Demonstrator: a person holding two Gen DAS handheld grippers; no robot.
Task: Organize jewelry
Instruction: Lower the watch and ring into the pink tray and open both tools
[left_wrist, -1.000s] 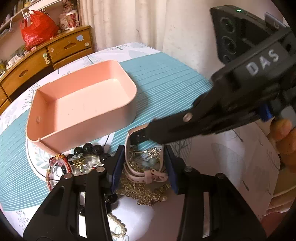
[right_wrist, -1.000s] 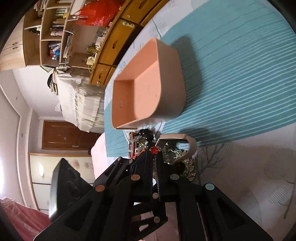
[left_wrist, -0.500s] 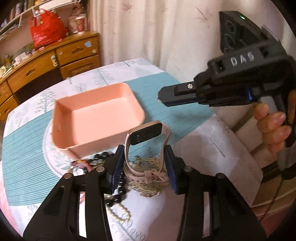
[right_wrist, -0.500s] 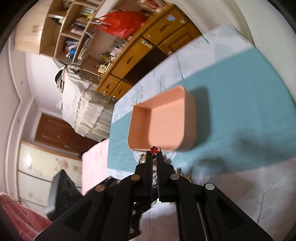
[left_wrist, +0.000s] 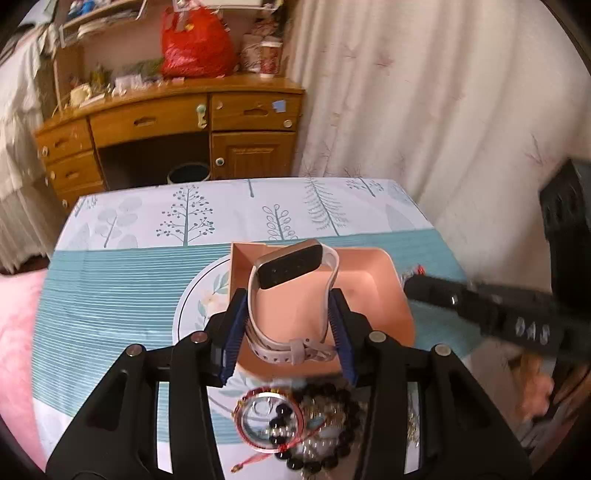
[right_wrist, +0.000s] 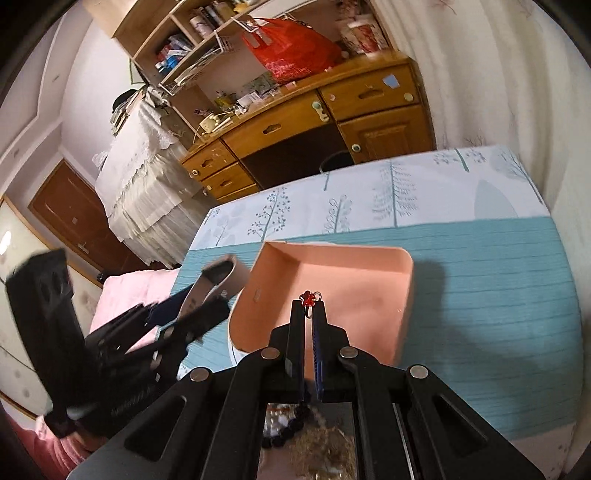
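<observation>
The left tool (left_wrist: 290, 325) grips a watch (left_wrist: 291, 295) by the sides of its loop, its blue ribbed pads pressing the strap from left and right. The watch has a soft, pale pink strap with a row of holes, fastened into an oval ring, and a glossy black, rounded-rectangle face in a light metal frame. The ring stands upright at the centre of the left view; the face sits on top, its long axis running left to right and tilted up toward the right, while the buckle lies at the bottom nearest the camera. The watch hangs in front of a pink tray (left_wrist: 391, 280), a smooth matte plastic box with rounded corners and low walls.

The right tool (right_wrist: 309, 303) is nearly pressed together, pinching a small ring with a red flower-shaped stone (right_wrist: 307, 298) at its very tips, in front of the tray's inside in the centre of the right view.

The tray rests on the table (left_wrist: 110, 280), covered by a cloth with teal stripes and printed trees. At the bottom of the left view lies a heap of jewelry: a red cord bangle (left_wrist: 271, 421) and a round black bead bracelet (left_wrist: 332, 428)
</observation>
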